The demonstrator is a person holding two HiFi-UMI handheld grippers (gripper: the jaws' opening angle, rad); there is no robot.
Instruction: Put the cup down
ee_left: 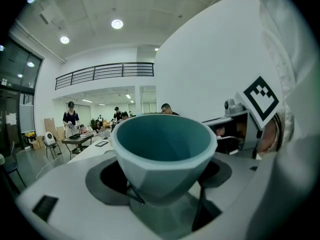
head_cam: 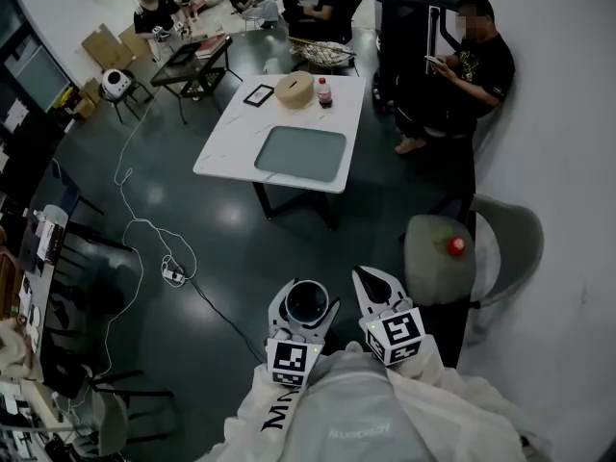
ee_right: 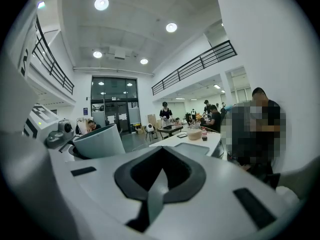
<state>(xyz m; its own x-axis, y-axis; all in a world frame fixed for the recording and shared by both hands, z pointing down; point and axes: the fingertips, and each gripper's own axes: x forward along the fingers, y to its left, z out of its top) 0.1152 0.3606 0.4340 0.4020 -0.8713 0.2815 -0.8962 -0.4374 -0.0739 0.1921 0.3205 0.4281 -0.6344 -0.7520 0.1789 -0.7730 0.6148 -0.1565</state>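
the left gripper [head_cam: 306,295] grips the teal cup [ee_left: 162,154] upright between its wide-spread jaws, up over the dark floor [head_cam: 221,258] and well apart from the white counter [head_cam: 231,142] ahead. just beside it, the right gripper [head_cam: 375,282] is closed with nothing in it. a grey tray [head_cam: 300,152] lies on the counter, and a person [head_cam: 472,65] sits near it.
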